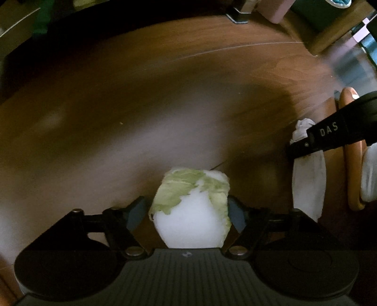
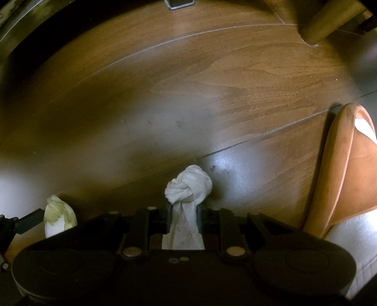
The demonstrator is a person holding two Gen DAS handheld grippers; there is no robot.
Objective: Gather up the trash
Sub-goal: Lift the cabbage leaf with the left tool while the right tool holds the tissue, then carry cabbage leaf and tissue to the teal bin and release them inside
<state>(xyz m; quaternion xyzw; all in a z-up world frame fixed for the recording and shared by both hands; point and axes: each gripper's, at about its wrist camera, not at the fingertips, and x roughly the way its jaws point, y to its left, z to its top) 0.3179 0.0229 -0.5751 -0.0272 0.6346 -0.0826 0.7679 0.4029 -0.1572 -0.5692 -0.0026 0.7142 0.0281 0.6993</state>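
Note:
A chunk of cabbage (image 1: 190,207), white with pale green leaf on top, rests on the wooden floor (image 1: 141,117). My left gripper (image 1: 188,209) points down over it, and both pads touch its sides. The same chunk (image 2: 59,214) shows at the lower left of the right wrist view, with a left finger (image 2: 28,221) against it. My right gripper (image 2: 183,211) is shut on the neck of a knotted white bag (image 2: 188,186) just under the knot. In the left wrist view that bag (image 1: 308,183) hangs at the right, under the right gripper (image 1: 299,148).
A person's foot in a white sock and an orange slipper (image 2: 348,164) stands close on the right; the slipper (image 1: 353,164) also edges the left wrist view. A wooden chair leg (image 2: 322,23) and a metal furniture foot (image 2: 179,3) stand further off. Dark furniture lines the far left.

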